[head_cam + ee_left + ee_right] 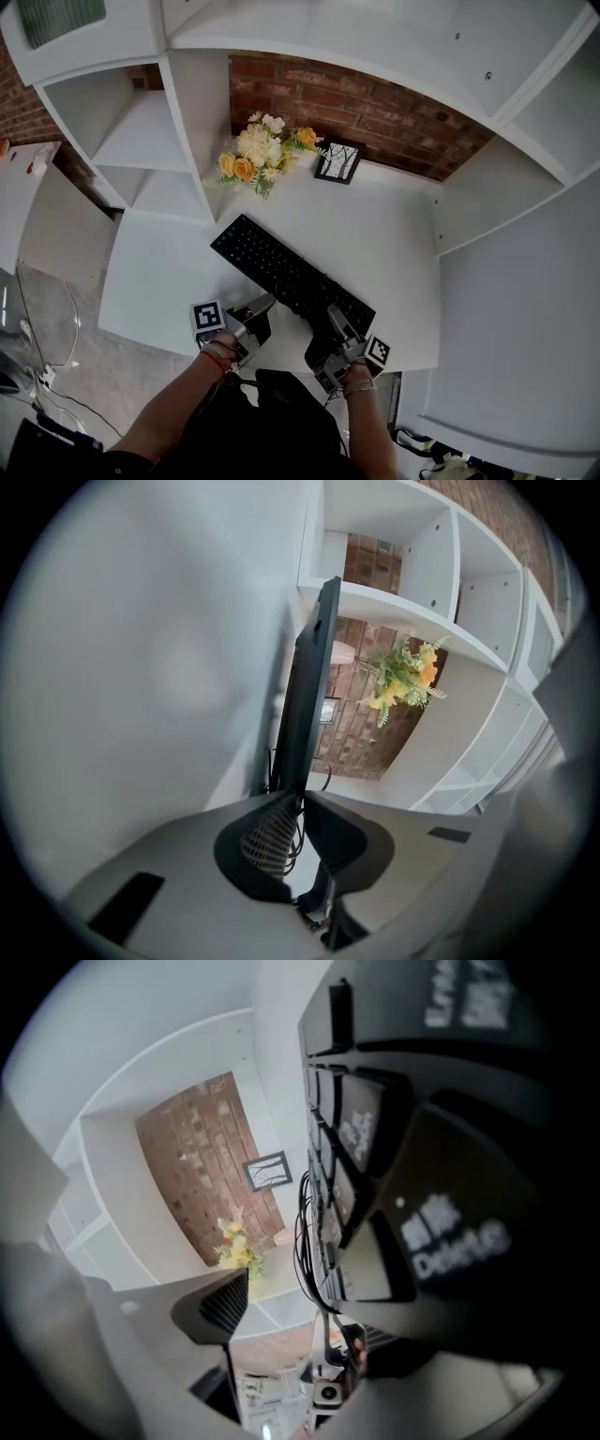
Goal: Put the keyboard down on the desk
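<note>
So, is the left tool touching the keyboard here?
Touching. In the left gripper view the left tool is clamped on the keyboard, its edge pinched between the jaws.

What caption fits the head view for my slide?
Black keyboard angled across the white desk, left gripper and right gripper at its near edge.

A flower bouquet (260,155) lies near a framed picture (339,161) by the brick wall (375,108).
</note>
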### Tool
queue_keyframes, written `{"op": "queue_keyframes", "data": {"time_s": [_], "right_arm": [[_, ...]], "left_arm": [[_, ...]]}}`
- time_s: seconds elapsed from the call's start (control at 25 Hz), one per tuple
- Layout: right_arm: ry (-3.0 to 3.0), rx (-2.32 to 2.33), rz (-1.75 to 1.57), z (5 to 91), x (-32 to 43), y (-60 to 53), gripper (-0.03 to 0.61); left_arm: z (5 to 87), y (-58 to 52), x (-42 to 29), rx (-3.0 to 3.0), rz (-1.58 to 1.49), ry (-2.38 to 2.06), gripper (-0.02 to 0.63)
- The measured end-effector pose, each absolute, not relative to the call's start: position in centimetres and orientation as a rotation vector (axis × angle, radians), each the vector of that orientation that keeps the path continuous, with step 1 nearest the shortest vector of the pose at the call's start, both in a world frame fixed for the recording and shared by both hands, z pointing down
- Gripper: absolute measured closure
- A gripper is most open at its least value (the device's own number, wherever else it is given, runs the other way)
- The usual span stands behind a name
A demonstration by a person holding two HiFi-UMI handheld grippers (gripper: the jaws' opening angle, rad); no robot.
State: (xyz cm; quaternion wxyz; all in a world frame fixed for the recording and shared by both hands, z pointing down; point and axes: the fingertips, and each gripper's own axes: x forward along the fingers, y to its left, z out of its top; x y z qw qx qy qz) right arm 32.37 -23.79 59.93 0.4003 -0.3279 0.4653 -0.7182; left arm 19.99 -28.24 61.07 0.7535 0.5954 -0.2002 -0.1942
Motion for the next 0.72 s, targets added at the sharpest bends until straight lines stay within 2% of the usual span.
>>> {"op": "queue_keyframes", "data": {"time_s": [0.16,0.32,0.4,0.56,0.72], "right_arm": [[1.603,-0.865,-1.886,59.3,31.1,-23.2,0.232],[1.927,-0.903,-2.019,60.1,29.2,-22.4,0.274],[1.913,-0.897,-2.005,60.0,29.2,-22.8,0.327],[1.864,-0.905,-1.992,61.3,29.9,-22.1,0.394],[1.800,-0.960,-1.970,62.2,30.5,-21.3,0.524]], "left_arm": [[60.8,-28.5,20.8,1.346,-0.378,-0.448,0.594],[61.8,-28.3,22.1,1.345,-0.340,-0.470,0.597],[62.2,-28.0,22.6,1.329,-0.340,-0.468,0.597],[62.7,-27.7,22.8,1.321,-0.306,-0.483,0.597],[63.2,-27.6,22.8,1.353,-0.205,-0.530,0.597]]}}
